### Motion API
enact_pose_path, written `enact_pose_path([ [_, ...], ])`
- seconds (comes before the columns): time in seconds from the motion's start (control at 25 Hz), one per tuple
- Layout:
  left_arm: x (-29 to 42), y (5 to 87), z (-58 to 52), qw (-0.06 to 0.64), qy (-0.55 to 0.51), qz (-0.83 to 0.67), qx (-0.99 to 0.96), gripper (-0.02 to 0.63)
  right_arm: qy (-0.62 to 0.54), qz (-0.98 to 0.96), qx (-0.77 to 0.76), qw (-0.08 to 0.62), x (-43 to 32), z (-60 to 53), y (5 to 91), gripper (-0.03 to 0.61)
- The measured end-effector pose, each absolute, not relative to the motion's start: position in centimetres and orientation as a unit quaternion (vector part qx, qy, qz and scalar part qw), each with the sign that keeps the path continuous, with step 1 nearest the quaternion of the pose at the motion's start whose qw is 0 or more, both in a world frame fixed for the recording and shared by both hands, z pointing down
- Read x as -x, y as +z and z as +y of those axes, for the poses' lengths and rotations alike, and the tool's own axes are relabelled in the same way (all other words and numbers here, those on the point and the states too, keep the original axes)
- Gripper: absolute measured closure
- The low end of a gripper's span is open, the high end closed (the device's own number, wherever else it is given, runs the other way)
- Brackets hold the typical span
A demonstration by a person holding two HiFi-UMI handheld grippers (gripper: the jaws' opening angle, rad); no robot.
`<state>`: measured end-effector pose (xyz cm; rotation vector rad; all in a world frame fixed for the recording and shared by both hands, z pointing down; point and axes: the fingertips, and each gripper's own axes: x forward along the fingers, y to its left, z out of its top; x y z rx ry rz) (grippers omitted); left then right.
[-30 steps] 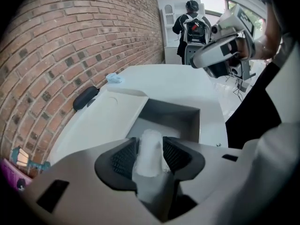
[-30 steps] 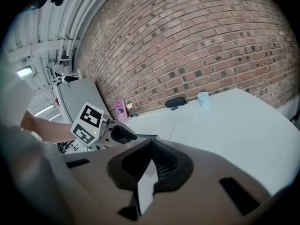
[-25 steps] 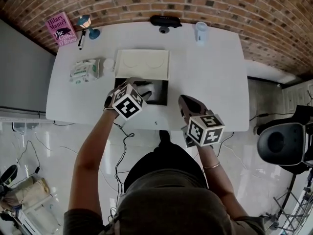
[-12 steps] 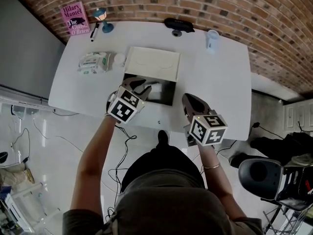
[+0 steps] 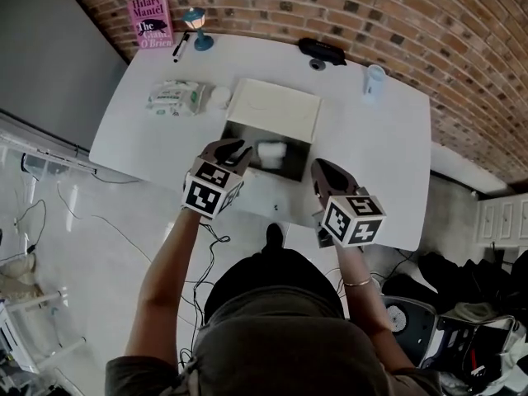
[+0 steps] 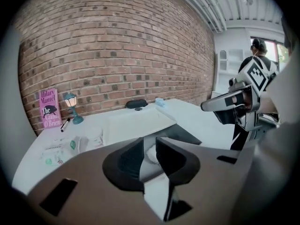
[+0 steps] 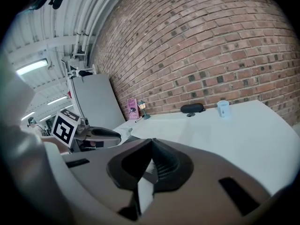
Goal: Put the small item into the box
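Red brick wall runs behind the white table where the person stands, a gripper in each hand. From where I stand, the left gripper hangs at the near left corner of the dark box, its fingers narrowing toward each other with a slim gap left between them. Nothing sits in that gap. The small white item lies inside the box, just past those fingertips and a little to their right, not touching them. Beyond the item, the cream lid lies folded back flat on the far side of the box. The right gripper is held off the box's near right corner, above the table edge. Its fingers are pressed together at the tips and carry nothing. Well ahead of the left fingers and off to their left lie a packet of wipes, a small lamp, a pen and a pink book leaning on the wall. Far ahead of the right fingers sit a black case and a pale cup.
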<state>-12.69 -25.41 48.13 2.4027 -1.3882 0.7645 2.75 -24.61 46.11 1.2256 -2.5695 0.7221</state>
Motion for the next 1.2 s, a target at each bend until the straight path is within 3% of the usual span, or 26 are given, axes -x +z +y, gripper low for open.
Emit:
enact_pose_path([
  [1.2, 20.5, 45.5, -20.0, 0.193, 0.088, -0.639, -0.739, 0.577, 0.209, -0.897, -0.372, 0.112, 1.9, -23.5, 44.4, 0.572],
])
